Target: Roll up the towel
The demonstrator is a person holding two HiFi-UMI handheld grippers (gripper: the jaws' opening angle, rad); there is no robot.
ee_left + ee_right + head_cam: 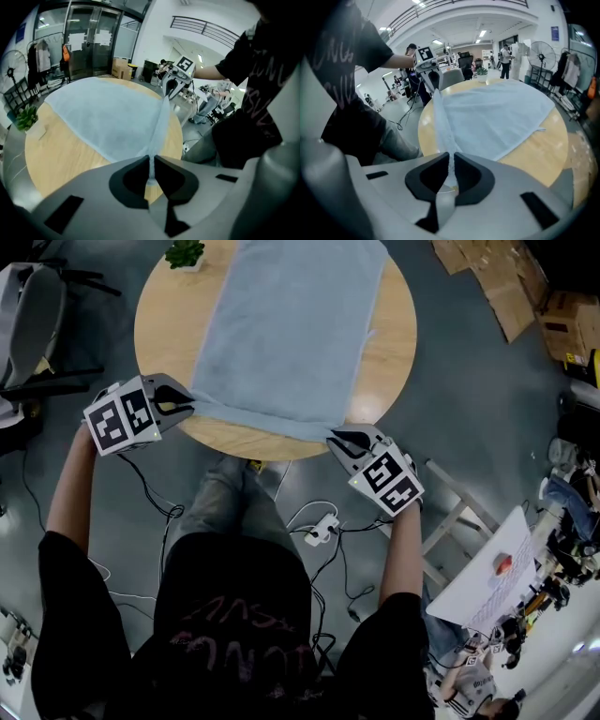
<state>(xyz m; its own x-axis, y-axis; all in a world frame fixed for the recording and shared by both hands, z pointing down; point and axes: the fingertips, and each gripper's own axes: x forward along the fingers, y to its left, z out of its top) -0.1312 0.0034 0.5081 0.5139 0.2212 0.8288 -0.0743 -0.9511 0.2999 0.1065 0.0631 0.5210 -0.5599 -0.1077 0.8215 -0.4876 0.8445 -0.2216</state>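
As their own views show best, left claw [151, 158] and right claw [451, 154] pinch towel [286, 324].

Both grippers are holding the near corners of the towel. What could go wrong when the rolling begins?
1. The left gripper and right gripper each pinch only a thin tip of the towel, so a corner may slip out.
2. The right gripper sits nearer the person than the left, so the roll could start skewed.
3. The small plant stands near the towel's far left side; dragging the cloth might knock it.
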